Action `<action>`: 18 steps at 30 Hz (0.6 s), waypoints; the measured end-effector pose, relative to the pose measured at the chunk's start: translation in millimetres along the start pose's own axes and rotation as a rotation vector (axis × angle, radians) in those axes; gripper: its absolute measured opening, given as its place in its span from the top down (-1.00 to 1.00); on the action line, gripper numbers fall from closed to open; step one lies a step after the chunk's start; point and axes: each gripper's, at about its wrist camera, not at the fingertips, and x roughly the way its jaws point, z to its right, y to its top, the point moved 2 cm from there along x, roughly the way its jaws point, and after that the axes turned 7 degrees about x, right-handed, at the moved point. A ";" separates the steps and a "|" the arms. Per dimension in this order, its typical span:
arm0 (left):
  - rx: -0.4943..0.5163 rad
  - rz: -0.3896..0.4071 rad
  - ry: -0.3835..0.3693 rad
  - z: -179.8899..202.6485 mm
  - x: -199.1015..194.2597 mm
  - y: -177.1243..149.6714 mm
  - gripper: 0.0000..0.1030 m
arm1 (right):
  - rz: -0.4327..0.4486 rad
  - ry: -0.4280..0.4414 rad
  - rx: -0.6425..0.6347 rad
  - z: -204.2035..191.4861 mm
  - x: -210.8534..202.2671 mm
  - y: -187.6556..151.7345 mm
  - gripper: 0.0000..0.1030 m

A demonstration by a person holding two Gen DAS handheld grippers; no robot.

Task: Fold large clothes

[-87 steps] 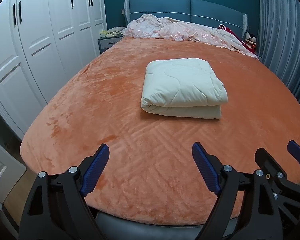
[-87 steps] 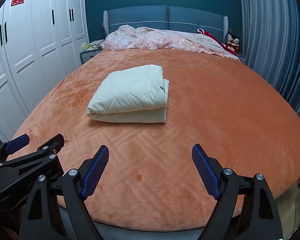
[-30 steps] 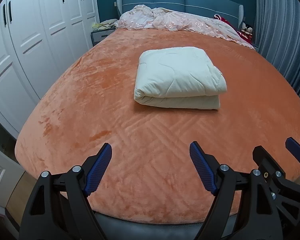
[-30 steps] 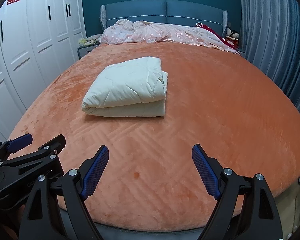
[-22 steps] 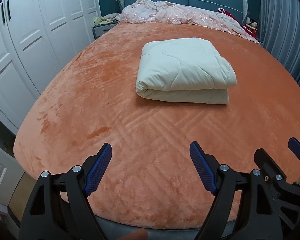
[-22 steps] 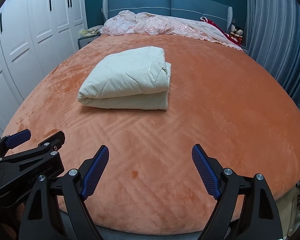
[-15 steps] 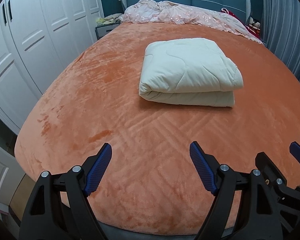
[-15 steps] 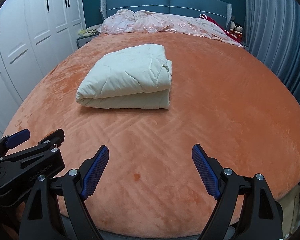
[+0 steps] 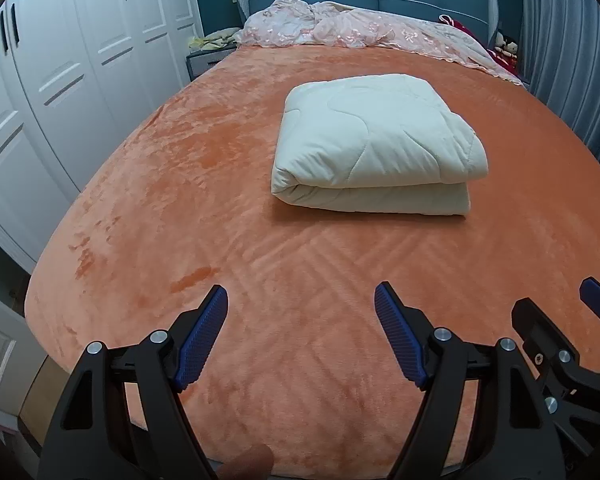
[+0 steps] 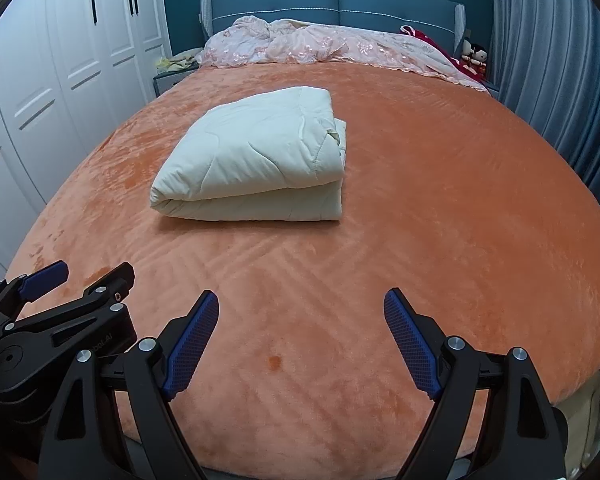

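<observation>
The left claw [image 9: 300, 336] points forward and down, its blue-padded fingers [image 9: 202, 338] spread wide with nothing between them; its jaws have just eased slightly inward. The right claw [image 10: 300, 344] is held beside it at a like tilt, fingers [image 10: 412, 346] also wide apart and empty. A fingertip [image 9: 248, 466] shows at the bottom edge of the left view.

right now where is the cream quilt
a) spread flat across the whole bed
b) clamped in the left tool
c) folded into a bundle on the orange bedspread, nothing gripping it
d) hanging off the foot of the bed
c: the cream quilt lies folded on the orange bedspread, well ahead of the open, empty left tool and right tool.
</observation>
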 end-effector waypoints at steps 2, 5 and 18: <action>-0.012 -0.005 -0.004 -1.6 0.8 0.3 -0.42 | 0.002 0.000 -0.001 -1.6 0.1 1.1 -0.61; -0.020 -0.004 0.001 -2.8 0.6 0.8 -0.42 | 0.003 0.000 0.002 -0.6 -0.1 1.3 -0.61; -0.010 0.001 0.011 -1.2 -0.7 2.6 -0.42 | -0.004 0.007 0.011 -1.2 0.9 2.7 -0.61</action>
